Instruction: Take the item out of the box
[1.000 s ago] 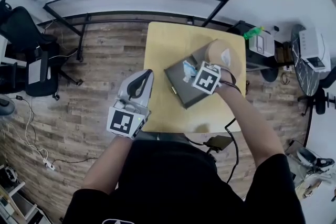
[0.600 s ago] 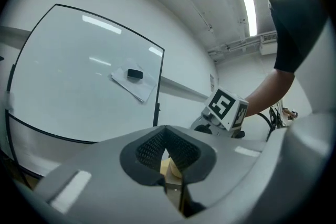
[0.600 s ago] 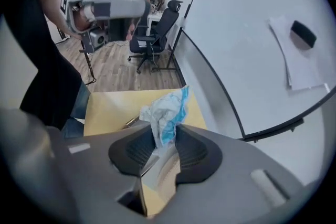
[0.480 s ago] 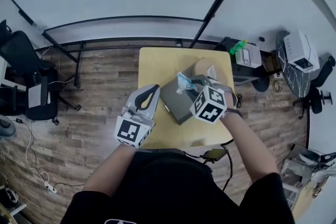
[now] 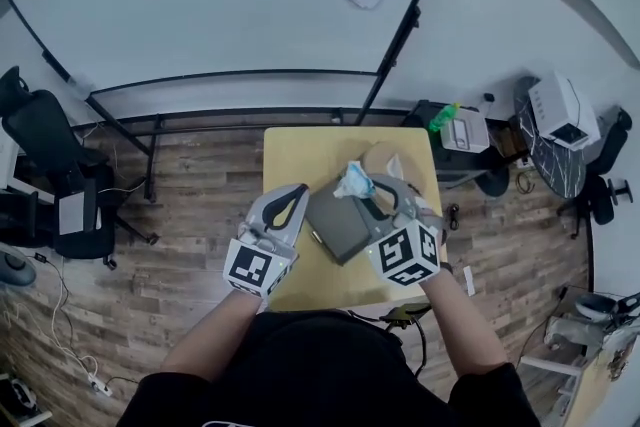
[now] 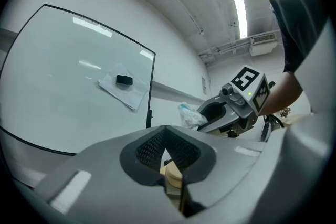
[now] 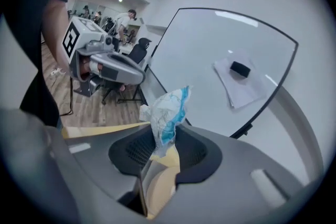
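Note:
A flat dark grey box (image 5: 338,227) lies on the small yellow table (image 5: 300,155), with a tan rounded flap (image 5: 386,158) behind it. My right gripper (image 5: 365,192) is shut on a crumpled white-and-blue packet (image 5: 352,181) and holds it over the box's far right corner. In the right gripper view the packet (image 7: 167,113) sticks up from between the pads of that gripper (image 7: 160,147). My left gripper (image 5: 284,212) hovers at the box's left edge, shut, with nothing in it (image 6: 167,152). The left gripper view also shows the packet (image 6: 190,115) in the right gripper (image 6: 212,114).
A whiteboard on a black frame (image 5: 400,25) stands behind the table. A black office chair (image 5: 45,130) is at the left. At the right are a cabinet with a green bottle (image 5: 443,118) and a white machine (image 5: 560,110). Wooden floor surrounds the table.
The right gripper has drawn back toward me with the packet, off the box's middle. The left gripper has come closer to the box. My head view has tilted up toward the whiteboard.

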A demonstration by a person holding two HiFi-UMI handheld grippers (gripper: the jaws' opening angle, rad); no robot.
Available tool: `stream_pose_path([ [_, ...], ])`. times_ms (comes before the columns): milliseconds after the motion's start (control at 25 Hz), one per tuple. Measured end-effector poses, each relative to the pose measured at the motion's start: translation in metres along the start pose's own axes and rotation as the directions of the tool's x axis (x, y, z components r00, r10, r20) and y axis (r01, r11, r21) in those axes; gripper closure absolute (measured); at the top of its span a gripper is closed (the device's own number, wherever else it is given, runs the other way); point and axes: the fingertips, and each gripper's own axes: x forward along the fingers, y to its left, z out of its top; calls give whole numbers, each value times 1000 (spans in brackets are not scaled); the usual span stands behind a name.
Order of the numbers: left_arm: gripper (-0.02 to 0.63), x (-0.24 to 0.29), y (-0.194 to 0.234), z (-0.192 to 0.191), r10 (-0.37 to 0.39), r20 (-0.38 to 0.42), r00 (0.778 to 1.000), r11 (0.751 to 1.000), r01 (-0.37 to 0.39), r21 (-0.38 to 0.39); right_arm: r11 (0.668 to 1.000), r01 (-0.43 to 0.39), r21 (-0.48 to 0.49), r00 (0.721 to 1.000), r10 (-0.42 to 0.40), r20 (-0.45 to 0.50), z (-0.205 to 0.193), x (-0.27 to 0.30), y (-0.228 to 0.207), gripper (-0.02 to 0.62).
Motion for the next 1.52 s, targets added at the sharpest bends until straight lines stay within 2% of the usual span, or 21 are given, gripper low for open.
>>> stream_pose_path([
  [120, 607, 2, -1, 6, -9, 6, 1000, 1000, 9, 6, 988, 76, 136, 989, -92, 113, 11, -14, -11, 477],
  [320, 607, 8, -2, 13, -13, 24, 1000, 1000, 13, 12, 932, 136, 335, 950, -219, 224, 18, -32, -23, 477],
  [640, 607, 5, -5, 21, -11, 33, 999, 1000, 10, 18, 787, 163, 596, 862, -408, 302, 7, -56, -34, 477],
  [760, 607, 4, -4, 23, -3, 38, 999, 1000, 3, 15, 734, 128, 667, 849, -428, 308, 0, -56, -34, 477],
  [880, 607, 4, -2, 24, 0, 41, 999, 1000, 0, 17, 691, 108, 715, 843, -444, 302, -5, -55, -32, 477],
  [1040, 607, 3, -3, 25, 2, 40, 999, 1000, -3, 12, 652, 105, 751, 833, -470, 291, -14, -56, -30, 477],
  [1240, 607, 1, -4, 26, 8, 49, 999, 1000, -8, 11, 631, 129, 765, 848, -470, 244, -31, -55, -31, 479],
  [1360, 606, 1, -5, 26, 11, 48, 999, 1000, -11, 11, 633, 147, 760, 860, -462, 218, -39, -54, -28, 491],
  [1520, 607, -1, -5, 26, 12, 50, 999, 1000, -13, 16, 618, 149, 772, 856, -472, 212, -42, -56, -28, 497],
])
